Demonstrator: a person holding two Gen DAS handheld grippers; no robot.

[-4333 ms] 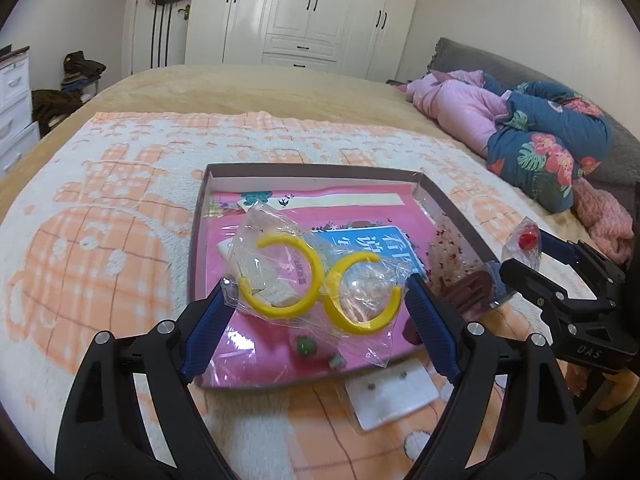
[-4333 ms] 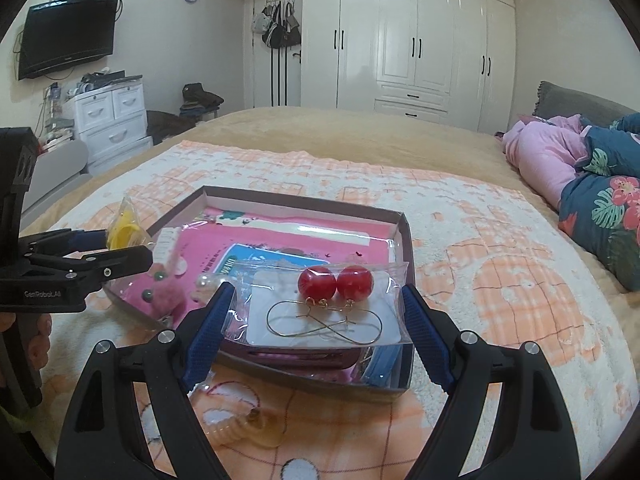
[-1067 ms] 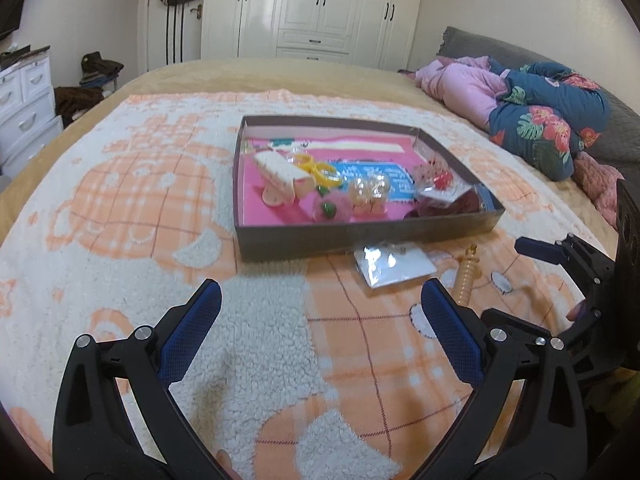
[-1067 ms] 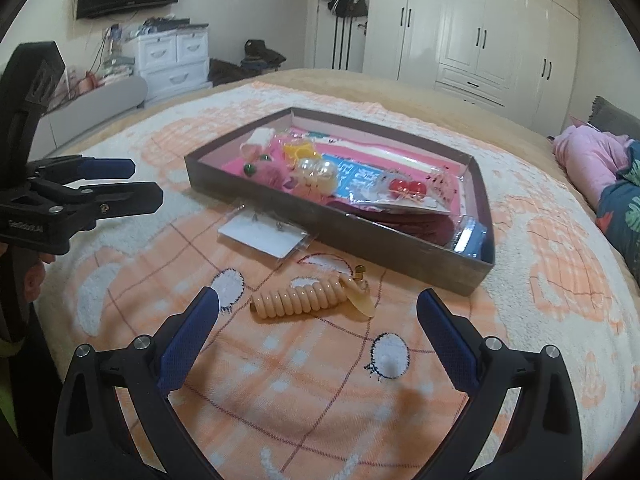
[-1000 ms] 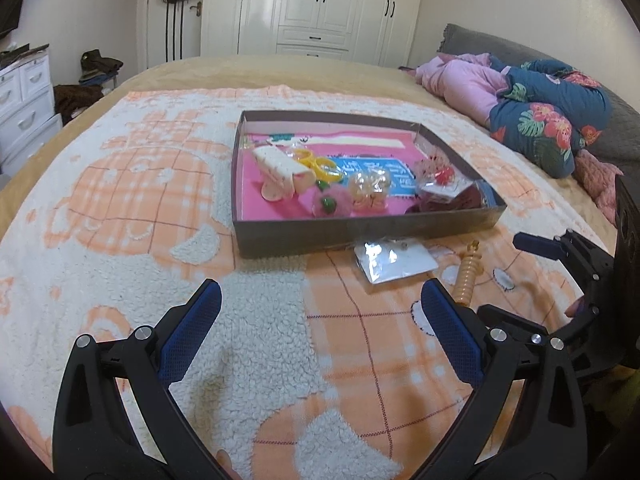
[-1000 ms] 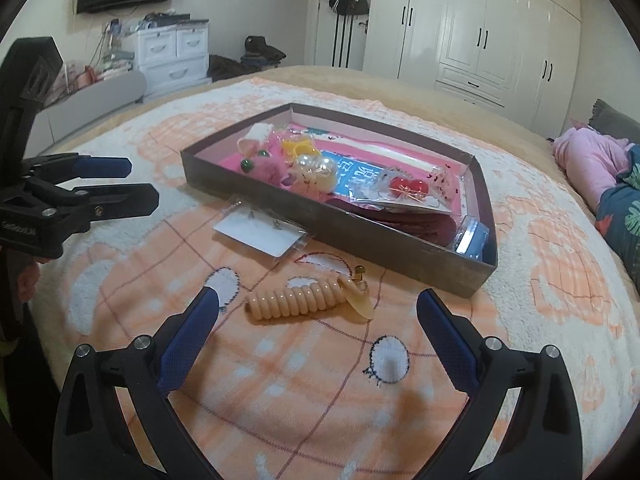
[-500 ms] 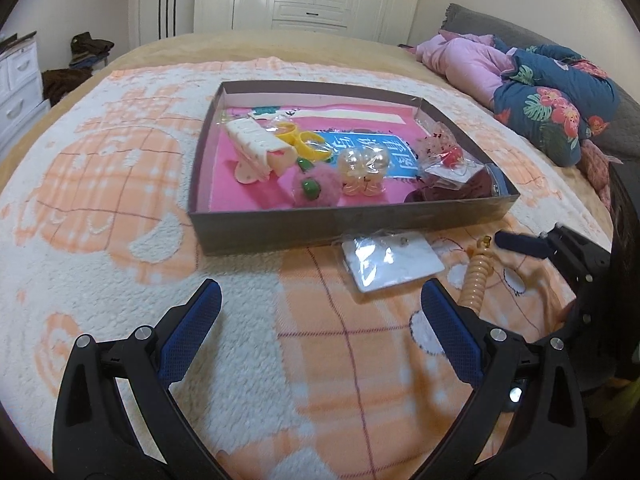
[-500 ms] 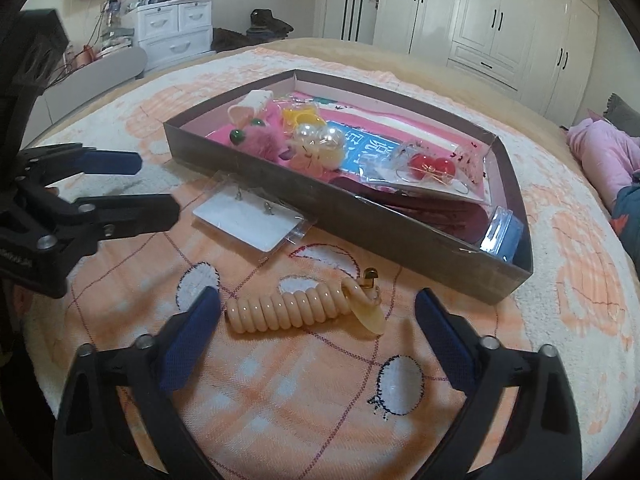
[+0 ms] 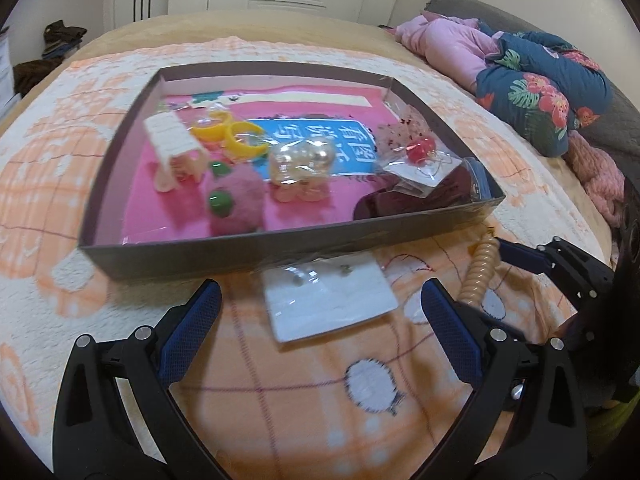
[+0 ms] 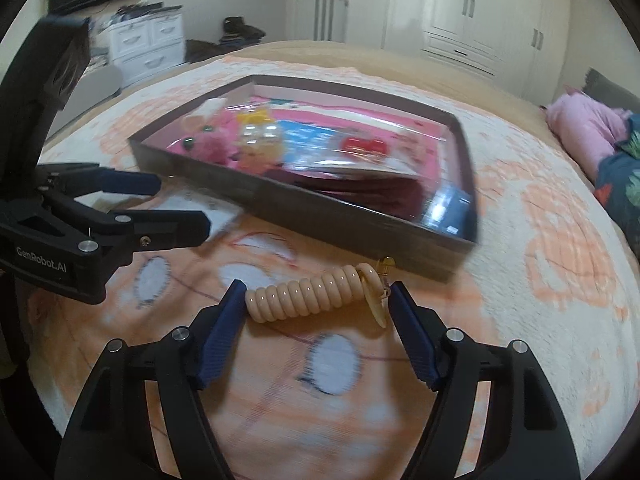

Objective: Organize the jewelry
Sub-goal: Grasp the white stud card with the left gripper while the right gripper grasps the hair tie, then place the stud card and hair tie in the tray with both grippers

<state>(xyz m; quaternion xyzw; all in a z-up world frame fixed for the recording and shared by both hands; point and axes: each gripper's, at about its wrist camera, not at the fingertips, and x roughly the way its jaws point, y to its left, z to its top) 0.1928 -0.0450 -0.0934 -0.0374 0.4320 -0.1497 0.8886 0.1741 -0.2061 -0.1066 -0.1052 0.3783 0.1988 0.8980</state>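
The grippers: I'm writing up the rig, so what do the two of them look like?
Both match. The left gripper and right gripper have black plastic bodies with triangular cut-outs, silver screw heads, and ribbed blue pads lining two long fingers. The left one's side bears white lettering, "GenRobot.AI". No cables or sleeves show.

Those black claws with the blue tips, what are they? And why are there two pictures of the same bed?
They are grabbing tools. A person holds one in each hand, and each carries a small camera, so you get two pictures. One looks from the left gripper, the other from the right gripper. Both are open and hold nothing. On the blanket stands a box of bagged jewelry. In front of it lie a white earring card and a beige spiral hair tie. The right gripper's fingers sit on either side of the hair tie, probably about to pick it up.
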